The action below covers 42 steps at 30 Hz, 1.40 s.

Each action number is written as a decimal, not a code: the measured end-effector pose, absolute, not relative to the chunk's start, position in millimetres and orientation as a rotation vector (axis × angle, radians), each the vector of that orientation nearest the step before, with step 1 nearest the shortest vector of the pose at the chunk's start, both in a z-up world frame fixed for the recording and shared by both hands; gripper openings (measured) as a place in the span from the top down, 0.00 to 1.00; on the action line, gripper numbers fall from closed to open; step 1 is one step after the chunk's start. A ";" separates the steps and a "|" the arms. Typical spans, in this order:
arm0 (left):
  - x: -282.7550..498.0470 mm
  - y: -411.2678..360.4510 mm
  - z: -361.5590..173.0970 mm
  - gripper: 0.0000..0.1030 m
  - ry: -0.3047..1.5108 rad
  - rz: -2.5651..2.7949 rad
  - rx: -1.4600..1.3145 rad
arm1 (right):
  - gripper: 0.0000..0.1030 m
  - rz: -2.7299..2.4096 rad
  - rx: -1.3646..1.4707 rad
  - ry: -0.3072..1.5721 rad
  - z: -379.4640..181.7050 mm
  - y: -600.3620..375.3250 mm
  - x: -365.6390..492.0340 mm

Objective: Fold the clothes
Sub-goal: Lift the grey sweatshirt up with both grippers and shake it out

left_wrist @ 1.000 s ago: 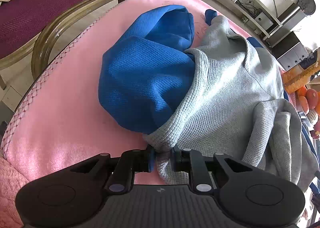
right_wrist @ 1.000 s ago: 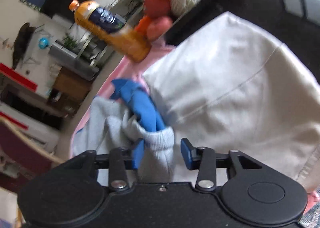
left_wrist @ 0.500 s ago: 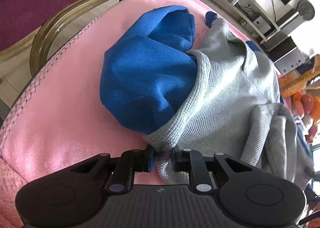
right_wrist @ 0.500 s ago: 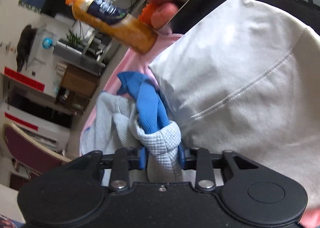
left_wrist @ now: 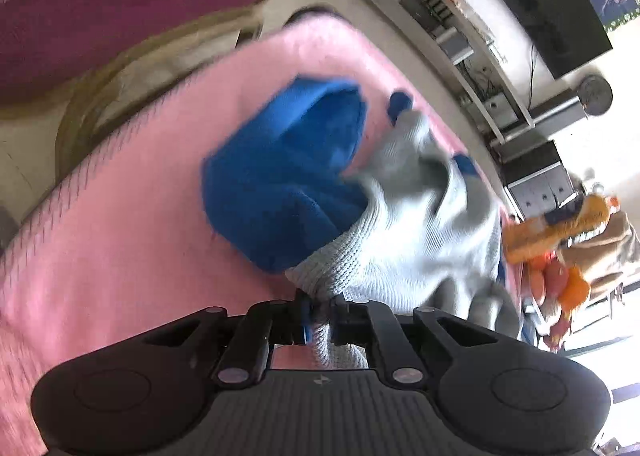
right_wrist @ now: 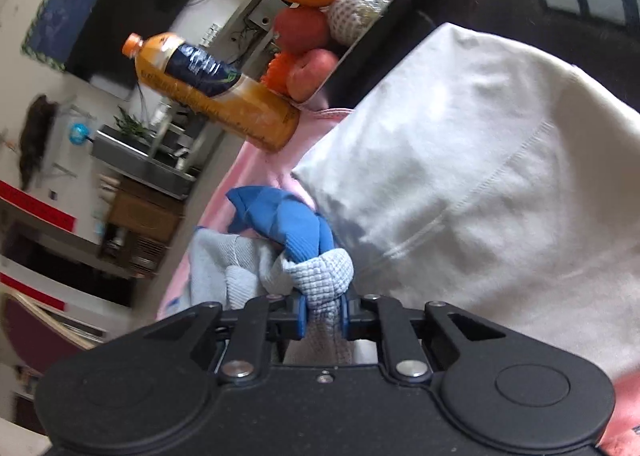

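Soft, limp grey knit sweater (left_wrist: 420, 232) is pinched at near edges as left gripper (left_wrist: 320, 316) and right gripper (right_wrist: 324, 310) jaws are closing on it.

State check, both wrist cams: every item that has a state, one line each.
left gripper: jaws closing, pinching grey knit.
right gripper: jaws closing, pinching a bunched grey cuff.
grey and blue sweater: crumpled, unfolded, on the pink blanket.
white garment: heaped beside the sweater, unfolded.
juice bottle: capped, nearly full.
fruit tray: piled with fruit.
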<state>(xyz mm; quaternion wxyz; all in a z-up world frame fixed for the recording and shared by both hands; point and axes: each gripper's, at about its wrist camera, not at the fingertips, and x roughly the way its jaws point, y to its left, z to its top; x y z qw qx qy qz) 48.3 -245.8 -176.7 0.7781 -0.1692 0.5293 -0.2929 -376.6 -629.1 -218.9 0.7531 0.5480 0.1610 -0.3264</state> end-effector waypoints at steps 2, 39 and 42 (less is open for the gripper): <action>60.7 -259.0 -137.4 0.94 1.077 -0.642 -0.364 | 0.87 -0.700 1.175 0.363 -193.5 -628.6 -354.9; 105.5 -254.7 192.9 0.96 0.439 -0.733 -0.402 | 0.88 -0.518 0.634 -0.028 156.9 -575.9 -262.4; 97.6 -246.9 172.2 0.96 0.425 -0.749 -0.392 | 0.88 -0.552 0.590 -0.014 143.3 -571.7 -279.1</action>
